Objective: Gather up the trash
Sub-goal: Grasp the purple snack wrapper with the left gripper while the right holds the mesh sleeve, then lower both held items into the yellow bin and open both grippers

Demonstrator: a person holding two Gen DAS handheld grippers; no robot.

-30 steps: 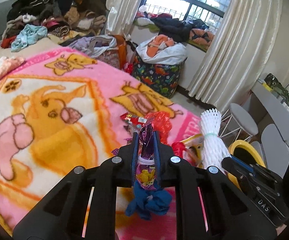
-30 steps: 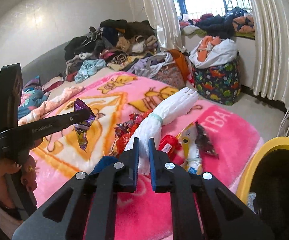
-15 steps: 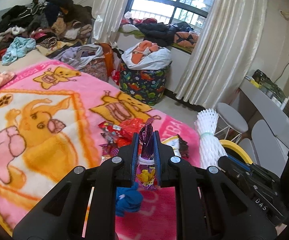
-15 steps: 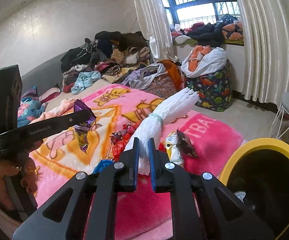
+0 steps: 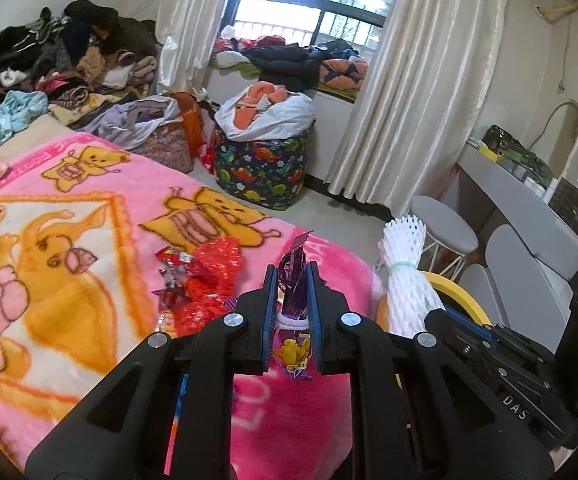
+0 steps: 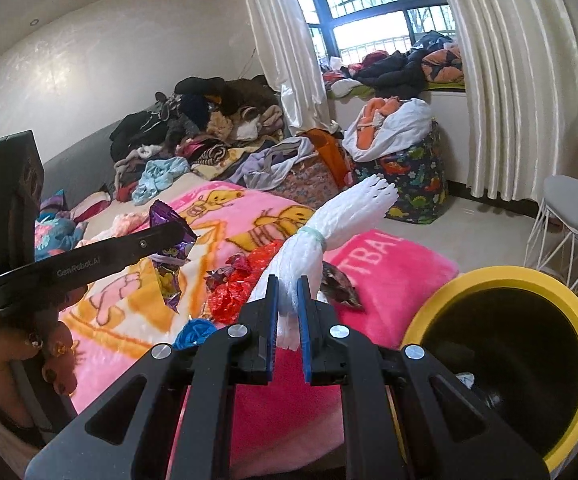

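My left gripper (image 5: 292,276) is shut on a purple snack wrapper (image 5: 295,280), held upright above the pink blanket (image 5: 89,208). From the right wrist view the same wrapper (image 6: 167,220) shows in the left gripper (image 6: 177,232) at the left. A bundle of white foam netting (image 6: 329,224) sticks up and away from my right gripper (image 6: 287,292), which is shut on its lower end; the netting (image 5: 405,280) shows at the right in the left wrist view. Red wrappers (image 6: 241,284) and a blue scrap (image 6: 195,330) lie on the blanket. A yellow-rimmed bin (image 6: 529,280) stands at the lower right.
Heaps of clothes (image 6: 209,132) cover the far end of the bed. A dinosaur-print bag (image 5: 261,168) full of laundry stands by the curtains. White stools (image 6: 577,216) and a white desk (image 5: 509,196) stand to the right. A dark wrapper (image 6: 341,280) lies near the netting.
Both grippers have lifted and shifted right toward the yellow bin, each keeping its load. The bin now fills more of the right wrist view; the blanket has dropped away.
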